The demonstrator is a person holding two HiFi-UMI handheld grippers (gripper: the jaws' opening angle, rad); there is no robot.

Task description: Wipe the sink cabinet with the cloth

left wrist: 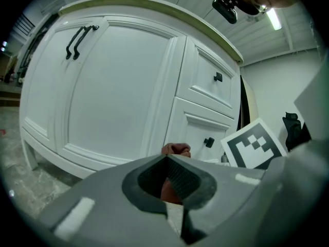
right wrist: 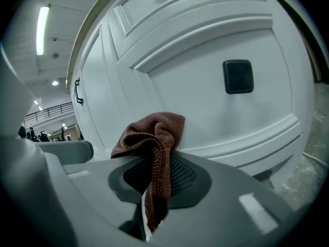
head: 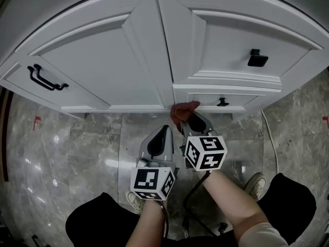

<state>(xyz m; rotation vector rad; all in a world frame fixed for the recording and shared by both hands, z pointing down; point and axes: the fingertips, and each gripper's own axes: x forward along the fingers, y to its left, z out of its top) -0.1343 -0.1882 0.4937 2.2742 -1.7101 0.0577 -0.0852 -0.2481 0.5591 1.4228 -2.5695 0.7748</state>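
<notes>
standing beside the person, facing the white sink cabinet (head: 103,60).

right gripper (head: 188,118): jaws pressed together on a reddish-brown cloth (head: 184,109). in the right gripper view a fold of the cloth (right wrist: 154,133) is pinched between the pads. one strip hangs down through the slit and the bunched top stands above the tips.

cloth position: touching the front of the lower drawer (head: 241,101) near its left end, at about 9 o'clock from the drawer's small black knob (head: 222,102). in the right gripper view that knob (right wrist: 238,76) sits at 2 o'clock from the cloth.

left gripper (head: 163,130): jaws closed tip to tip, nothing held. in the left gripper view the cloth (left wrist: 176,149) shows beyond the tips at 12 o'clock, apart from them. this gripper lies at 7 o'clock from the right one, just beside it and short of the cabinet face.

surroundings, head view:
- cabinet door with black bar handle (head: 46,78) at 10 o'clock
- upper drawer with square black pull (head: 257,58) at 1 o'clock
- grey marble floor (head: 77,153) below
- pale cable (head: 270,138) on the floor at 3 o'clock from the right gripper
</notes>
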